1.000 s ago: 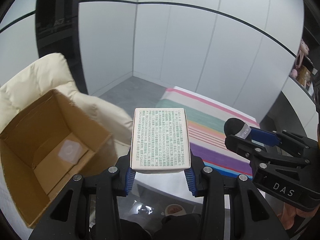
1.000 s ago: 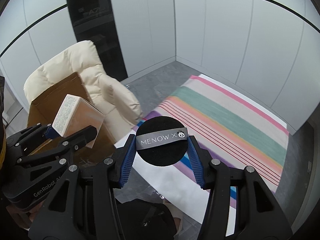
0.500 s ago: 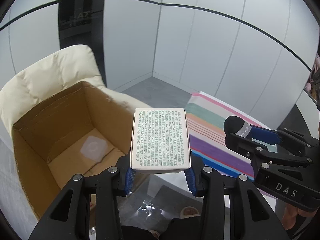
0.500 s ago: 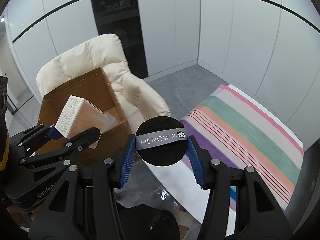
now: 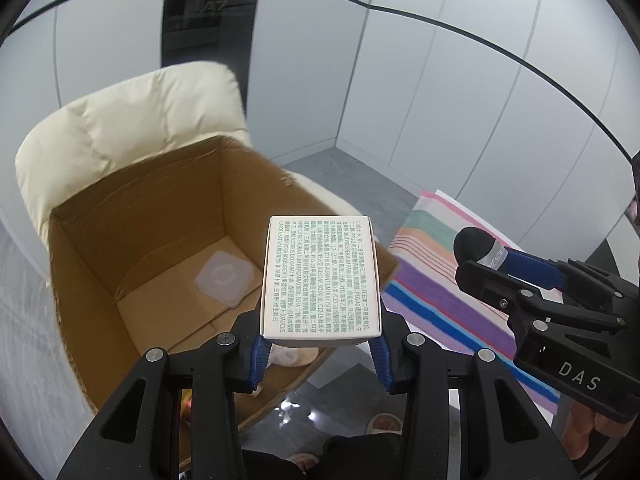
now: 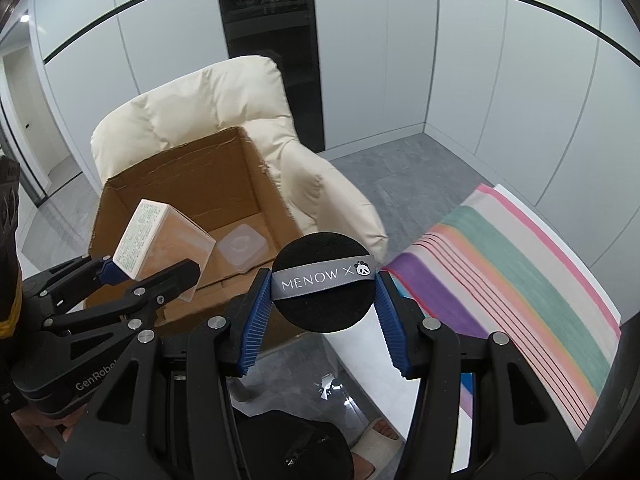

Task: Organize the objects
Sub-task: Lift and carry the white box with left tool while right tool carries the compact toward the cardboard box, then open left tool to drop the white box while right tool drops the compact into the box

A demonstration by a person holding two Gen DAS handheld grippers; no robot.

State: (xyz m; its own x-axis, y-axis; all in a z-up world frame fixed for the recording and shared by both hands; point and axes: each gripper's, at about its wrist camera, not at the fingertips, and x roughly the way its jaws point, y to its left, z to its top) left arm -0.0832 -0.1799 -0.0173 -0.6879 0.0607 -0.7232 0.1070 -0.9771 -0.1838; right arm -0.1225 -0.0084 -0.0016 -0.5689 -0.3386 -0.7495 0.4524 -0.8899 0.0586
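My left gripper (image 5: 320,360) is shut on a white carton (image 5: 320,276) printed with green text, held above the near right corner of an open cardboard box (image 5: 132,216). In the right wrist view the same carton (image 6: 160,236) hangs over the box (image 6: 180,184) in the left gripper (image 6: 148,268). My right gripper (image 6: 324,300) is shut on a round black powder puff (image 6: 320,312) with a grey "MENOW" ribbon, just right of the box. The puff (image 5: 472,244) and right gripper (image 5: 492,260) also show in the left wrist view. A clear plastic container (image 5: 225,278) lies on the box floor.
The cardboard box rests on a cream padded armchair (image 6: 200,100). A striped rug (image 6: 520,264) lies on the grey floor to the right. White wall panels and a dark cabinet (image 6: 268,20) stand behind. A person's slippered feet (image 6: 380,436) show below.
Both grippers have swung left toward the armchair, each keeping its object. The cardboard box has come from the left edge to the middle of the views, under the carton.
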